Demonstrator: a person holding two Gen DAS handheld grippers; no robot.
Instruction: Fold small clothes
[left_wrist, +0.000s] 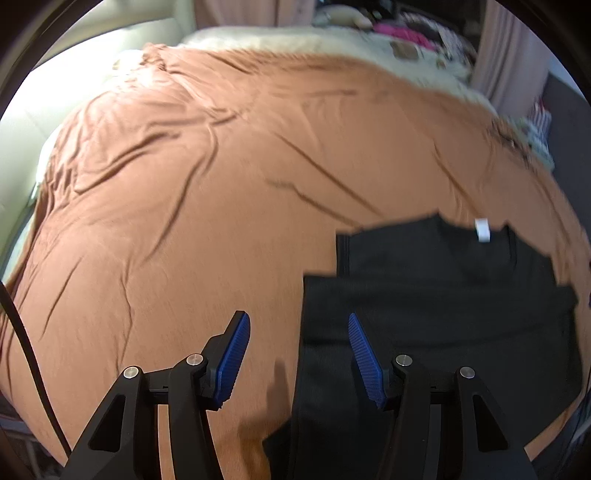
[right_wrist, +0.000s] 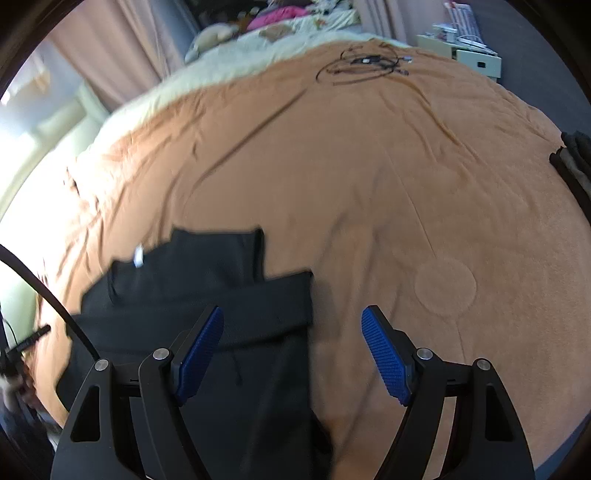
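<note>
A partly folded black garment (left_wrist: 436, 314) lies flat near the front edge of the rust-brown bed (left_wrist: 207, 184), the left hand-held gripper (left_wrist: 299, 354) and right hand-held gripper (right_wrist: 293, 354) both spread wide, gripping nothing.

No legible text, numbers or brand marks in either view. White tag (left_wrist: 482, 229) at the collar of the black garment (left_wrist: 436, 295): possibly printed, but too small and blurred to read. Same tag in the right wrist view: blank smear. Boxes (right_wrist: 476, 59) beyond the bed: no readable lettering.
</note>
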